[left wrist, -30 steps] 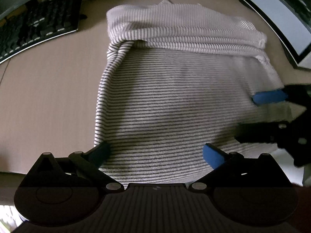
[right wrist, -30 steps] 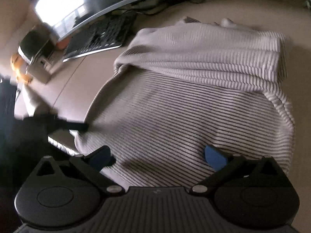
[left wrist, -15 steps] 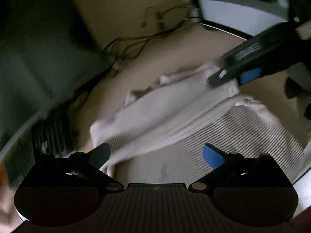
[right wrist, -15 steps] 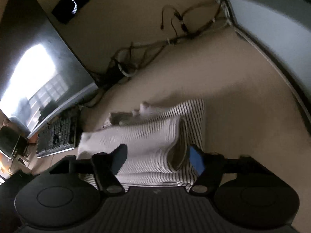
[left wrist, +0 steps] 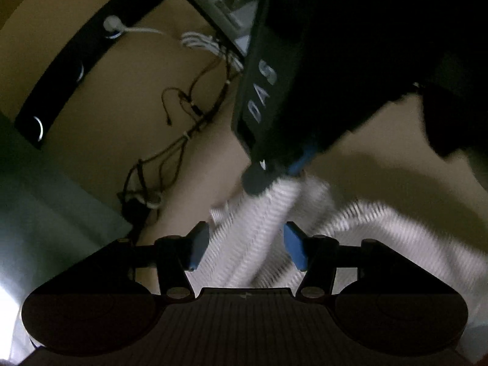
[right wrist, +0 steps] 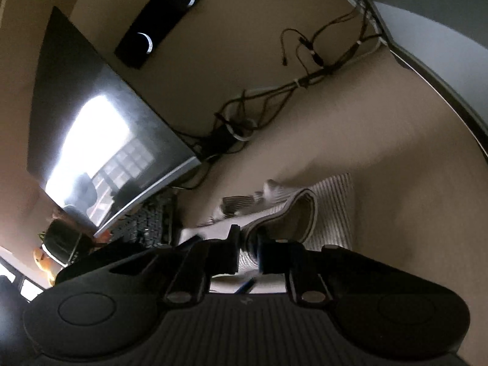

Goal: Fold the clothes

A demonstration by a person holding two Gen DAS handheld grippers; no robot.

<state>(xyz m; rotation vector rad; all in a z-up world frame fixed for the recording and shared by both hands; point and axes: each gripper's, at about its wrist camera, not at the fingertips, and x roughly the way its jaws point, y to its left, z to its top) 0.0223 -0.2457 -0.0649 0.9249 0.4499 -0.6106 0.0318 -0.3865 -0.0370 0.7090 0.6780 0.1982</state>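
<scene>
Closing on the cloth, the left tool [left wrist: 247,248] has its blue pads [left wrist: 197,245] half way in, with a rolled fold of the striped sweater [left wrist: 253,244] between them. I cannot tell if the pads press the cloth yet. A second ago this tool stood wide apart over the flat sweater; now the view is tipped and the cloth is bunched up.

The right tool [right wrist: 248,251] is pinched together on the edge of the striped sweater [right wrist: 308,210]. A second ago it was wide apart too, low over the flat cloth. Now it grips the folded edge near a sleeve opening, and the fold curls up just past its tips.

In the left view the right tool [left wrist: 274,170] comes down from above and bites the far end of the same roll, just ahead of the left tool.

The sweater lies on the tan counter [right wrist: 381,140]. Behind it are a monitor [right wrist: 106,128], a dark keyboard [right wrist: 152,222], a tangle of cables [right wrist: 274,97] and a black speaker bar [right wrist: 161,15].
</scene>
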